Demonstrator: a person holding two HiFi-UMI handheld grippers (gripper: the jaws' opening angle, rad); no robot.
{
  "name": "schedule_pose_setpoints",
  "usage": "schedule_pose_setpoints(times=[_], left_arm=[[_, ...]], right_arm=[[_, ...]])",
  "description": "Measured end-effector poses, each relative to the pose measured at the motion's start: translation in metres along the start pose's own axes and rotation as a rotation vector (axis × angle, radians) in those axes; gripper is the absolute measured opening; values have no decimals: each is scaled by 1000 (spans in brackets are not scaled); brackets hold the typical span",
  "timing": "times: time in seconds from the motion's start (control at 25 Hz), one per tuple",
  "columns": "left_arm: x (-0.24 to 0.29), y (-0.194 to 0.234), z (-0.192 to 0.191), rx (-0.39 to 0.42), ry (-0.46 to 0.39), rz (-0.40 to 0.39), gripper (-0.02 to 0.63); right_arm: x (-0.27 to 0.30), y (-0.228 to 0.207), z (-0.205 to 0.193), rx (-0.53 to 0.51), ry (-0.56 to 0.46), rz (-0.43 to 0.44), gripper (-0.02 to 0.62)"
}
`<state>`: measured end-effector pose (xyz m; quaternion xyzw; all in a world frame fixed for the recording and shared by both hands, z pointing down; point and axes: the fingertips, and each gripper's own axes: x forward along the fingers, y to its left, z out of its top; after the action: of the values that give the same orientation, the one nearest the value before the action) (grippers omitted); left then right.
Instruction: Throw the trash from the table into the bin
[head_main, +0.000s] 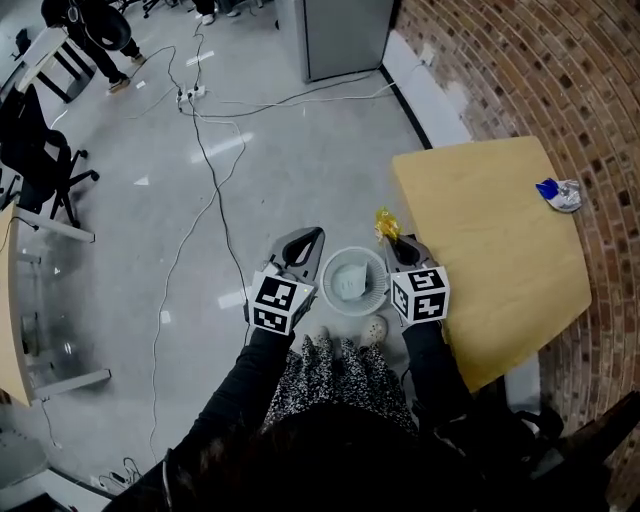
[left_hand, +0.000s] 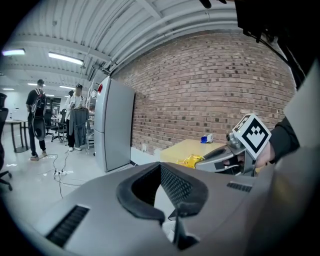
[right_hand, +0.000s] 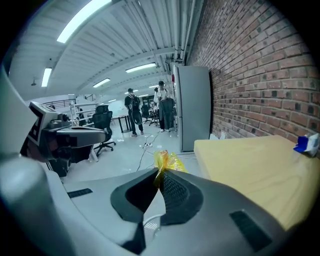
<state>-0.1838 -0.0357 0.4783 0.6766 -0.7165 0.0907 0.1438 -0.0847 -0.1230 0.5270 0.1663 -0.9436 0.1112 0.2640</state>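
In the head view there are two hand-held grippers, one bin, one worktop and two pieces of trash. The left hand-held gripper (head_main: 318, 234) has its jaws brought together with nothing in them, and it hangs over the floor just left of the bin (head_main: 340, 302). The bin is a round white one, standing on the floor between the two tools. The right hand-held gripper (head_main: 392, 241) is just right of the bin, at the near left edge of the worktop (head_main: 480, 260). Its jaws are clamped on a yellow wrapper (head_main: 386, 224), which sticks out past the tips, just beyond the bin's far right rim. The second piece, a blue-and-white scrap (head_main: 559, 194), lies on the far right of the worktop, near the brick wall.

In the left gripper view, that hand-held gripper (left_hand: 161, 165) has its jaws closed and empty. To the right is the other tool with the yellow wrapper (left_hand: 192, 161) at its tips. The blue-and-white scrap (left_hand: 207, 138) is farther off on the worktop (left_hand: 182, 149). Two people stand far left beside one grey cabinet (left_hand: 116, 125).

In the right gripper view, the jaws of the right hand-held gripper (right_hand: 161, 173) are pinched tight on the yellow wrapper (right_hand: 167, 161), which crumples upward from the tips. The worktop (right_hand: 250, 165) stretches away on the right, with the blue-and-white scrap (right_hand: 307, 144) at its far right edge. The left tool is at the left.
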Motion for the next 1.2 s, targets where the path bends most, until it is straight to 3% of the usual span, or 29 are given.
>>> schedule_pose_setpoints(times=[0.48, 0.76, 1.2], left_arm=[[19, -5, -81, -49, 94, -8, 6], [35, -26, -148, -72, 177, -74, 6], [67, -17, -243, -100, 258, -82, 6]], right_arm=[[35, 0, -79, 79, 84, 36, 15], [64, 2, -136, 115, 134, 53, 15], [116, 1, -216, 150, 198, 73, 15]])
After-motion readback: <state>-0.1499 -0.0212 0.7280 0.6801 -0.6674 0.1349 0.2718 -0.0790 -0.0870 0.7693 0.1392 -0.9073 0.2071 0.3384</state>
